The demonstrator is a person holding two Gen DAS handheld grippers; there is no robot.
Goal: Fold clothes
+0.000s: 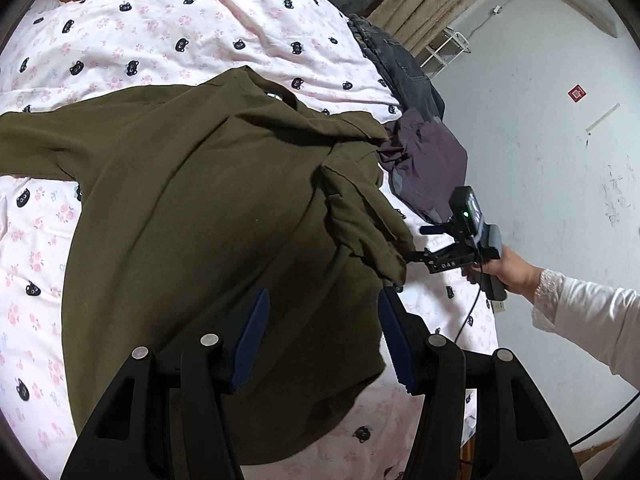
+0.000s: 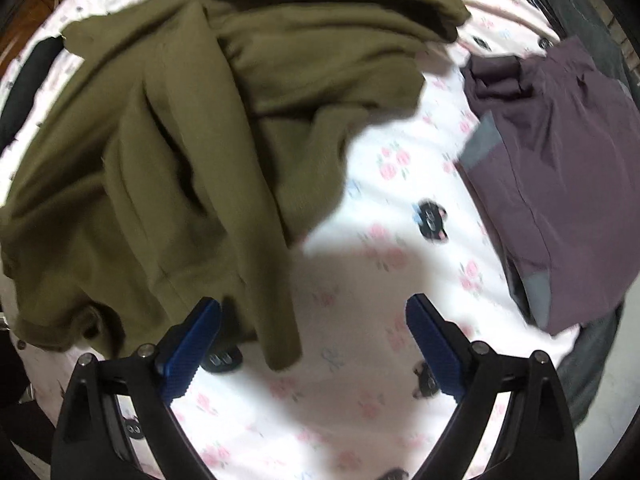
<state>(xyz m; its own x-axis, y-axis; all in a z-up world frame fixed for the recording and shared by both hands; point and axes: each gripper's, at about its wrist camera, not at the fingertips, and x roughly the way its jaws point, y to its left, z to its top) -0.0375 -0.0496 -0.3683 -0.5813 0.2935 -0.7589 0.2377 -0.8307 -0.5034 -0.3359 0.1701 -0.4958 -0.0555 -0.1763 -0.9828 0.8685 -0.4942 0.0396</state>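
Lying: olive-green soft knit garment, matte and creased, spread on the pink floral cotton bedsheet directly ahead of the left gripper.
Long axis: runs away from the left gripper's blue ribbed pads; one rumpled sleeve trails toward the right gripper.
Left gripper: jaws apart, gripping nothing.
Right gripper: jaws wide, empty; sleeve edge hangs between them, untouched.
Beside: purple smooth garment, crumpled, right of the right gripper.
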